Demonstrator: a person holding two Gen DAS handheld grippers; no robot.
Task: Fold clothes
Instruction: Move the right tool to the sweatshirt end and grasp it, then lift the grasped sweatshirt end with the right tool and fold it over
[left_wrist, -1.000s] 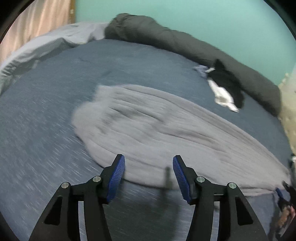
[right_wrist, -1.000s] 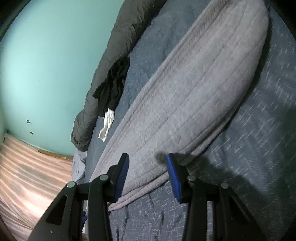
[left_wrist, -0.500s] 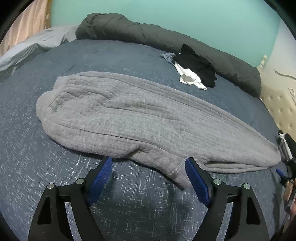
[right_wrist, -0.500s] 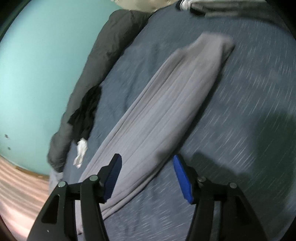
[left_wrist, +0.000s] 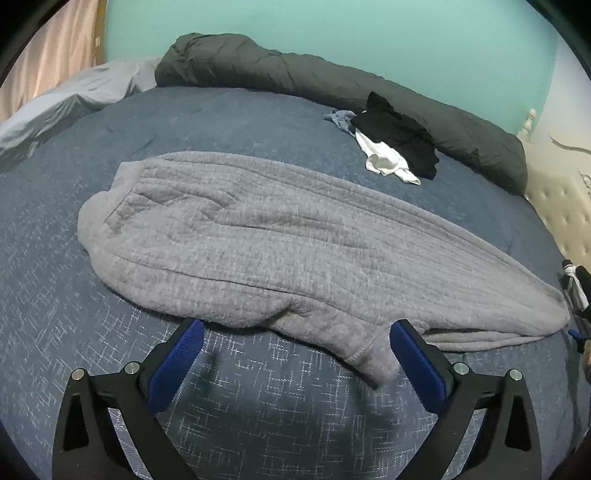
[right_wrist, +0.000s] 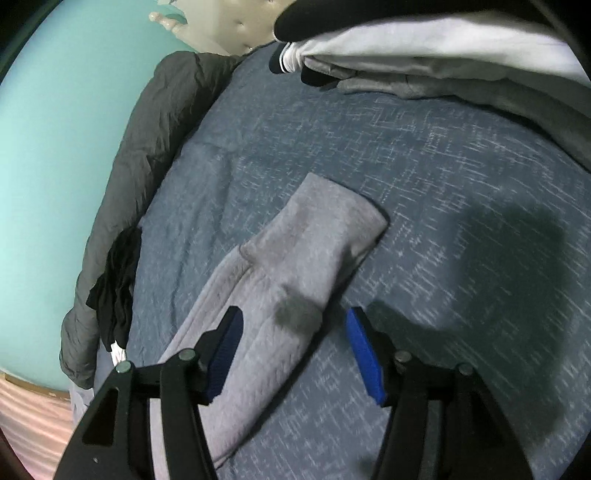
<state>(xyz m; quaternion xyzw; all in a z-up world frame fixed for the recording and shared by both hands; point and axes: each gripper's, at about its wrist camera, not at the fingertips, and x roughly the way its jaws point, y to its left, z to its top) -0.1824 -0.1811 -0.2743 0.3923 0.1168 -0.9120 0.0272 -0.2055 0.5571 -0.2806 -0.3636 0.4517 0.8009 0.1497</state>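
A long grey knit garment lies flat across the blue bedspread, folded lengthwise. Its near hem flap sticks out toward me between the left gripper's blue pads without touching them. My left gripper hovers at that near edge with its jaws opening wide, holding nothing. In the right wrist view the garment's cuffed end lies just ahead. My right gripper is open above the cloth near that cuff, and its pads do not press on it.
A small heap of black and white clothes lies at the far side against a rolled dark grey duvet. A stack of folded clothes sits beyond the cuff. A cream tufted headboard bounds the right side.
The left gripper's jaws spread much wider and the hem flap came into view between them. The right gripper slid along the garment to its cuffed end, its jaws slightly wider.
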